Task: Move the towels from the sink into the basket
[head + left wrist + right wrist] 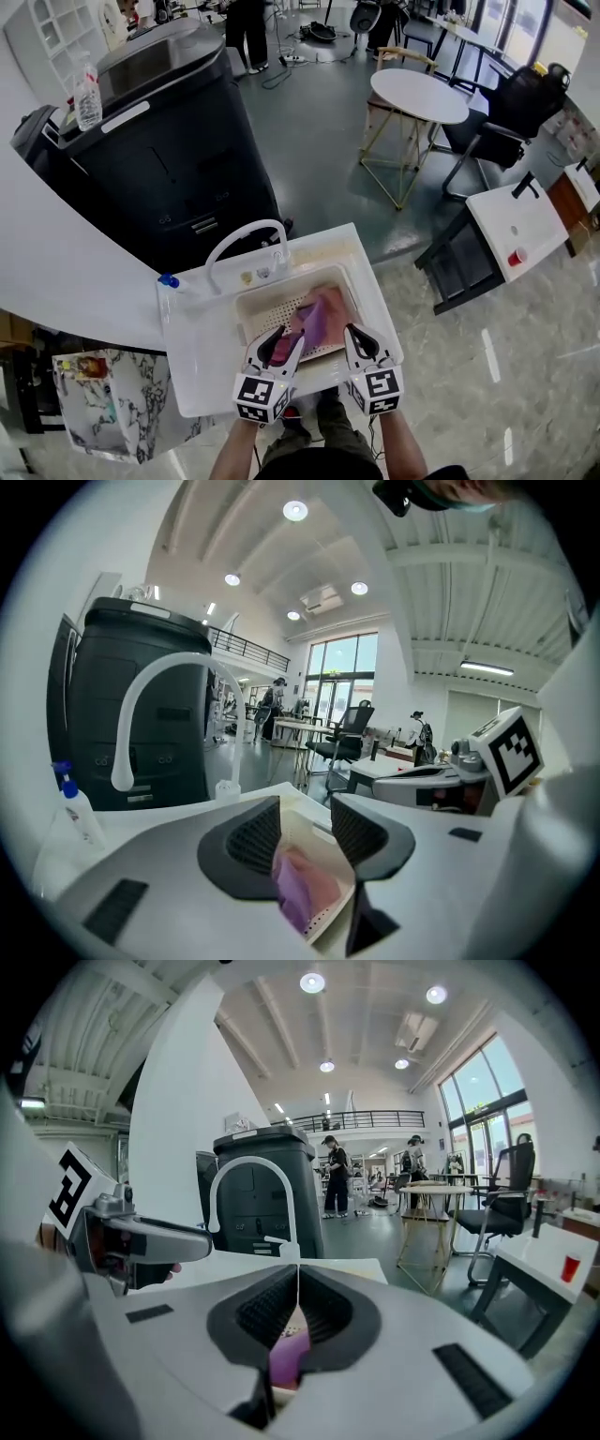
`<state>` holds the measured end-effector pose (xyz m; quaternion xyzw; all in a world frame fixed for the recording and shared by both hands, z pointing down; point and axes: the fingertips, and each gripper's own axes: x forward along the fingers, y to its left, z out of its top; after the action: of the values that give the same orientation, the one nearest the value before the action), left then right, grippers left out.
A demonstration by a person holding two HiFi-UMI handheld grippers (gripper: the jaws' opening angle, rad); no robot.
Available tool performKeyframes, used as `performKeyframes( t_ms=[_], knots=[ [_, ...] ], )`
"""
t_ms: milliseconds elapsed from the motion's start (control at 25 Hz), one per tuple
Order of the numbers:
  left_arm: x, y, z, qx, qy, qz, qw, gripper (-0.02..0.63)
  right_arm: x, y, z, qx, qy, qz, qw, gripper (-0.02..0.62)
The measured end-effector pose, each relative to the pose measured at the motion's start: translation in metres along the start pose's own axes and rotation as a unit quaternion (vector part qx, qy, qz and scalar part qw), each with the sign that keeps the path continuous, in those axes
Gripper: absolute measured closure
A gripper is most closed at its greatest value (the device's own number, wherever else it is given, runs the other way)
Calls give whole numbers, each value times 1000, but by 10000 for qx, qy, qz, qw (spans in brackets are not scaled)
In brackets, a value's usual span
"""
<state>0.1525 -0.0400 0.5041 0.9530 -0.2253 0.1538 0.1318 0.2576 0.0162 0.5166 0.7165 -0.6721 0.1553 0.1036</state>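
Towels lying lower centre in sink | left gripper gaping, empty; right gripper pinched closed | we are aiming for raised folds.

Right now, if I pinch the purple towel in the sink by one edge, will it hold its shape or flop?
Probably floppy: the purple towel lies bunched in soft folds in the sink, so it should sag from a pinch. Likely light, as it looks like thin cloth, though I cannot tell if it is wet. It overlaps the pink towel, which may drag along.

Curved faucet behind sink, open room above it
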Motion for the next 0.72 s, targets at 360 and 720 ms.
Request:
performKeyframes(
  t_ms=[360, 720],
  knots=[
    [-58, -2, 28, 434, -398, 128, 9982, 523, -38, 35, 41, -223, -549, -189, 9981, 565],
    [-120, -7, 49, 775, -810, 184, 9935, 580, -87, 67, 67, -345, -1011, -425, 9934, 565]
  ],
)
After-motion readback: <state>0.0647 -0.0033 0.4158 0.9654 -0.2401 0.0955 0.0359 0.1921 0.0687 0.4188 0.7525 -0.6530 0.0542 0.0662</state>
